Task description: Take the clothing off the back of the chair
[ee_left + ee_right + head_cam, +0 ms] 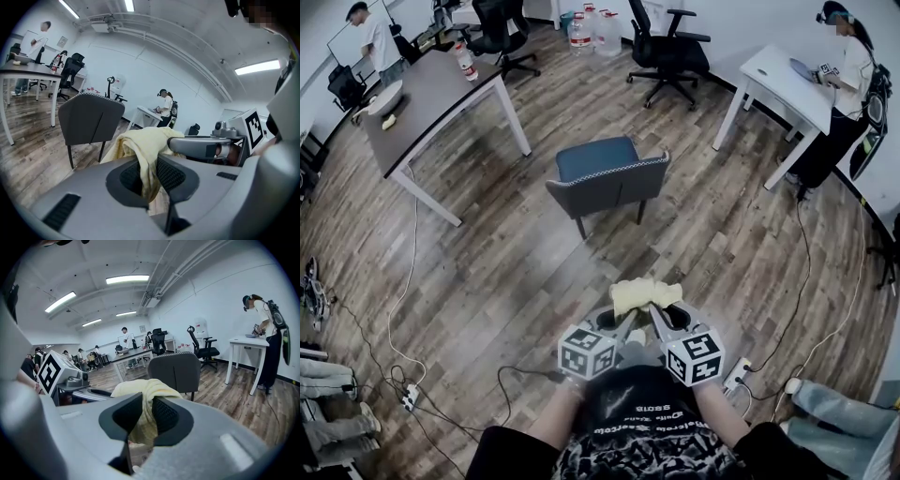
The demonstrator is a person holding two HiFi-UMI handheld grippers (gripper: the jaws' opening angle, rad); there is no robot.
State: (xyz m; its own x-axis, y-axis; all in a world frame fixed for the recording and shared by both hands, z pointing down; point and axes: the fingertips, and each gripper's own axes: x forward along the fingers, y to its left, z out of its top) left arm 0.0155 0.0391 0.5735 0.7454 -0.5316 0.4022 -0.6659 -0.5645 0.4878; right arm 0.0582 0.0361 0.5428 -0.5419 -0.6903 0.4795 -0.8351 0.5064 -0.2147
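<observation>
Wood-plank floor (534, 244) carried everything. Grey chair (609, 178) stood mid-floor. Left of the chair: dark table (436, 89), with a bottle (466, 61) and a white dish (382, 97) on top. Right of the chair: white table (773, 82) holding a plate (802, 67). Beyond the chair: black office chair (670, 47). Nearer than the chair, to its left: cables (394, 309) and a power strip (410, 398) lay on the planks.

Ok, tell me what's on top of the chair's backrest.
Nothing shows on the chair's backrest. The yellow clothing is clamped in the left gripper and right gripper, away from it. The backrest's seat-side face is hidden.
</observation>
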